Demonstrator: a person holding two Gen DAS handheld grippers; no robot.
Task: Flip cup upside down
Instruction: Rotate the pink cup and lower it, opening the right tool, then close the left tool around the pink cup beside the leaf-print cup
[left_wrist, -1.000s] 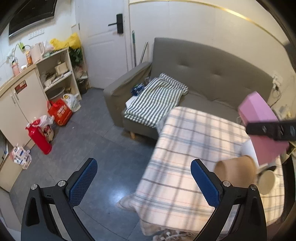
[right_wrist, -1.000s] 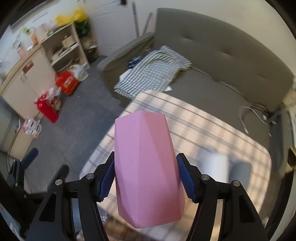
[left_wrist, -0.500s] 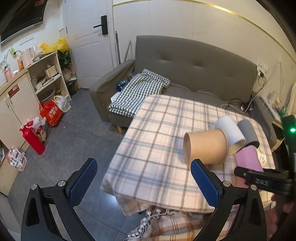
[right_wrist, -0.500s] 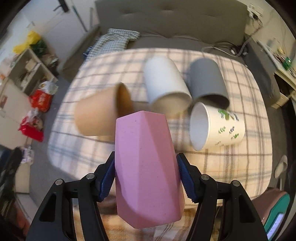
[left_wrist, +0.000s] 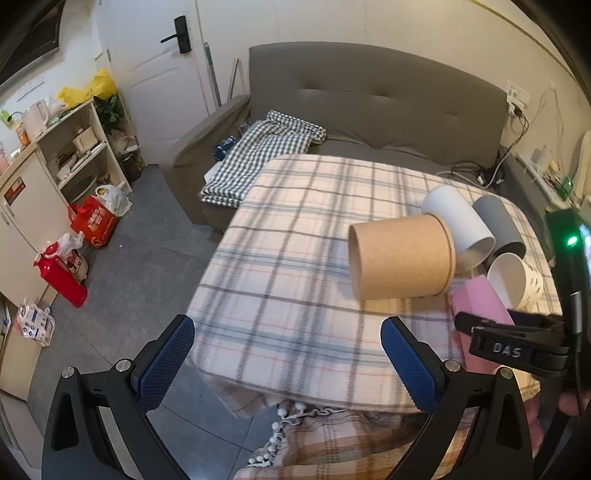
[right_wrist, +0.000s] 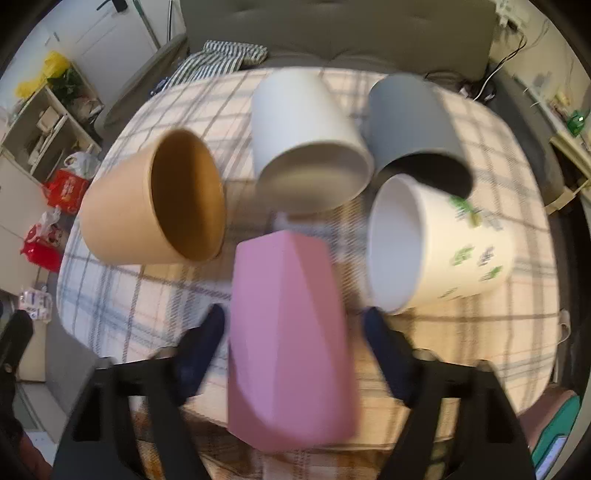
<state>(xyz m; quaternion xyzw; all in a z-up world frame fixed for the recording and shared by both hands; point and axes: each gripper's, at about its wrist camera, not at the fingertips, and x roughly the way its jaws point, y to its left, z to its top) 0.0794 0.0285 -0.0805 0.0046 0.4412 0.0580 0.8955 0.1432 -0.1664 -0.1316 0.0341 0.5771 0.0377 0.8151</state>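
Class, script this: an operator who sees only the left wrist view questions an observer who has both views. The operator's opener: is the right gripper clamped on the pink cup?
Observer: In the right wrist view, though blurred, the right gripper looks slightly open, with gaps beside the pink cup.
Operator: Is anything inside the tan cup?
Observer: No, the tan cup is empty inside.
Operator: Is the cream cup plain?
Observer: No, the cream cup has green leaf prints.
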